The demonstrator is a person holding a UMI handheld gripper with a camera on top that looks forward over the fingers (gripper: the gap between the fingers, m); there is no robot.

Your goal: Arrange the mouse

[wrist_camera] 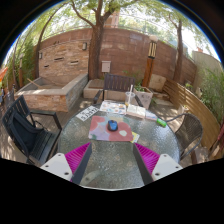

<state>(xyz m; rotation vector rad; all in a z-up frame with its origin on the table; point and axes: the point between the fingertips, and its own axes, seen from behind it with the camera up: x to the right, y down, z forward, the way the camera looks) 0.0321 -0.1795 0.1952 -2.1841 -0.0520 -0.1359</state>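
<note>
A small blue mouse (112, 125) lies on a red mat (106, 134) on the round glass table (100, 165), beyond my fingers. A small dark thing (124, 129) lies on the mat just right of the mouse. My gripper (112, 160) is open and empty, hovering above the near part of the table. Its magenta pads (78, 157) stand wide apart, with only bare table between them. The mouse sits ahead of the gap, roughly centred between the fingers.
White papers (113, 108) and a clear container (138, 100) lie behind the mat. A green thing (161, 122) lies at the table's right. A dark metal chair (28, 125) stands left of the table. A brick wall (120, 55) and a tree trunk (97, 45) stand behind.
</note>
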